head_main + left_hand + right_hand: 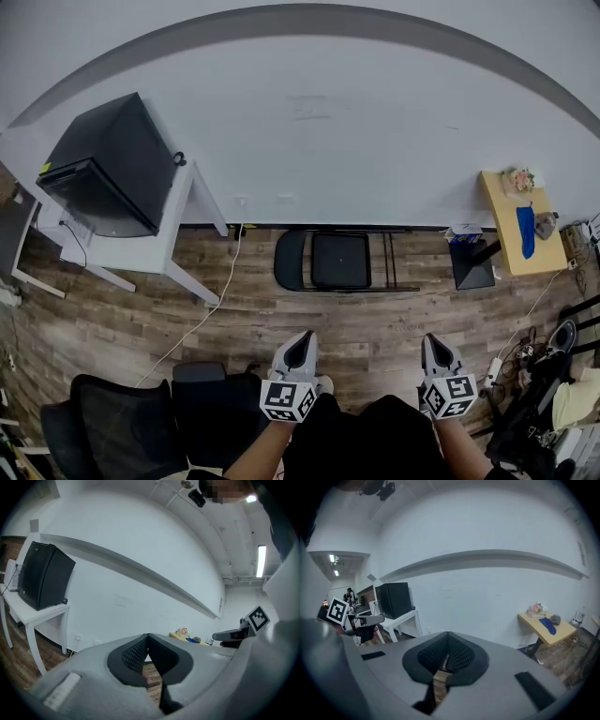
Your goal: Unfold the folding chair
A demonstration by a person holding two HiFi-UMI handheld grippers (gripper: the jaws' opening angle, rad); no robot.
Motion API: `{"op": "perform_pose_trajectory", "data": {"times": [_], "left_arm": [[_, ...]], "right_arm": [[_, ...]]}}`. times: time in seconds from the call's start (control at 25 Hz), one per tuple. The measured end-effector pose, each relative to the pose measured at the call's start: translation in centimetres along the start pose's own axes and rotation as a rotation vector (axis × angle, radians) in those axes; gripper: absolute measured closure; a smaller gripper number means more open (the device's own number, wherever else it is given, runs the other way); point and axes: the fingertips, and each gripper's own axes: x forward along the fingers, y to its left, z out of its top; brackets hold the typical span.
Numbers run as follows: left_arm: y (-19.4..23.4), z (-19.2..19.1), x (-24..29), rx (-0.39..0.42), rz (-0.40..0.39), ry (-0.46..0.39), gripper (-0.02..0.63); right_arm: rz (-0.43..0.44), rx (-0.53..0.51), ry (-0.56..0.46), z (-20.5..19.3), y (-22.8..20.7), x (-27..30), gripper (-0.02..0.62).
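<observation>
The black folding chair (pixel 339 262) stands folded flat against the white wall, on the wood floor ahead of me in the head view. My left gripper (pixel 301 345) and right gripper (pixel 434 350) are held side by side well short of the chair, both pointing toward it. Both have their jaws shut with nothing between them. In the left gripper view the left gripper (pixel 148 635) hides the chair; the right gripper (pixel 447 633) likewise hides it in the right gripper view.
A white table (pixel 141 251) with a black box-shaped appliance (pixel 108 167) stands at the left by the wall. A small yellow table (pixel 511 228) with a blue cloth is at the right. A black office chair (pixel 141 417) sits at my lower left; cables and gear (pixel 534 375) lie at the right.
</observation>
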Motion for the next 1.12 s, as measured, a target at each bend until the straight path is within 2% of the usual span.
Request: {"op": "perform_pose_trajectory", "data": {"times": [0.36, 0.68, 0.84, 1.0, 1.12], "left_arm": [[3.1, 0.1, 2.0, -0.045, 0.035, 0.013, 0.592], [5.0, 1.3, 4.8, -0.023, 0.103, 0.018, 0.592], [6.2, 1.9, 7.8, -0.016, 0.143, 0.039, 0.591], [6.2, 3.1, 12.2, -0.001, 0.133, 0.067, 0.592], [5.9, 4.1, 15.3, 0.022, 0.133, 0.07, 0.591]], "right_arm": [[0.037, -0.005, 0.02, 1.0, 1.1, 5.1, 0.597], [0.15, -0.022, 0.009, 2.4, 1.5, 11.5, 0.597], [0.168, -0.01, -0.002, 4.2, 0.0, 15.5, 0.597], [0.154, -0.008, -0.017, 6.0, -3.1, 18.9, 0.597], [0.185, -0.014, -0.032, 6.9, -5.0, 21.1, 0.597]]}}
